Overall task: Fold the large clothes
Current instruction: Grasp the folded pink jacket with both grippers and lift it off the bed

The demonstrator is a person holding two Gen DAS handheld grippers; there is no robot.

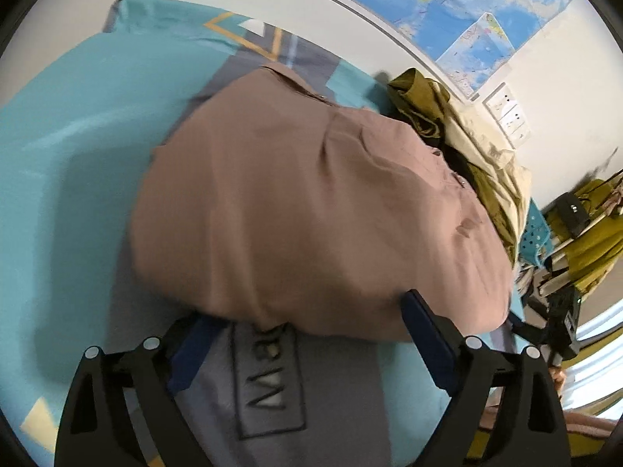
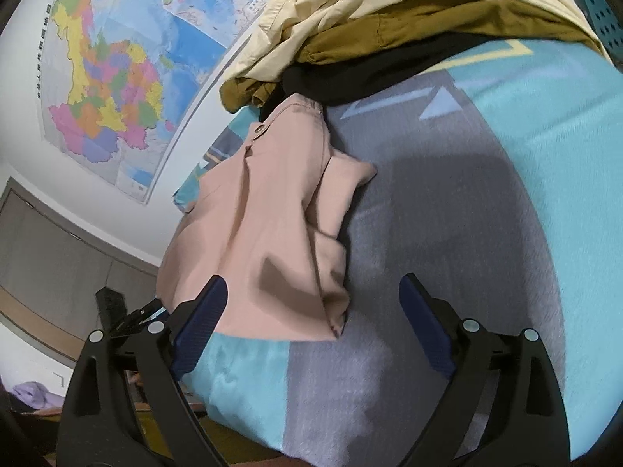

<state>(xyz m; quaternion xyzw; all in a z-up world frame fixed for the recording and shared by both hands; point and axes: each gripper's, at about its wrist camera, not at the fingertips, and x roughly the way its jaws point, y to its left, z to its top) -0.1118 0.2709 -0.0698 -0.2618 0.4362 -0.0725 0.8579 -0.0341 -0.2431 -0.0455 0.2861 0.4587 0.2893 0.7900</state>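
A dusty-pink garment [image 1: 311,202] lies in a folded bundle on a bed with a teal and grey sheet [image 1: 70,179]. My left gripper [image 1: 307,330] stands open at the bundle's near edge. That hem lies between its blue pads [image 1: 424,334], and neither pad presses on it. In the right wrist view the same pink garment [image 2: 264,214] spreads up and to the left, collar and a button showing. My right gripper [image 2: 311,307] is open, a loose lower corner of the cloth between its fingers [image 2: 202,319], ungripped.
A heap of cream, olive and black clothes [image 1: 471,144] [image 2: 350,11] sits on the bed beyond the pink garment. A teal perforated basket [image 1: 537,233] stands past the heap. Wall maps [image 2: 109,78] hang behind. The bed's near edge [image 2: 241,424] runs just below the right gripper.
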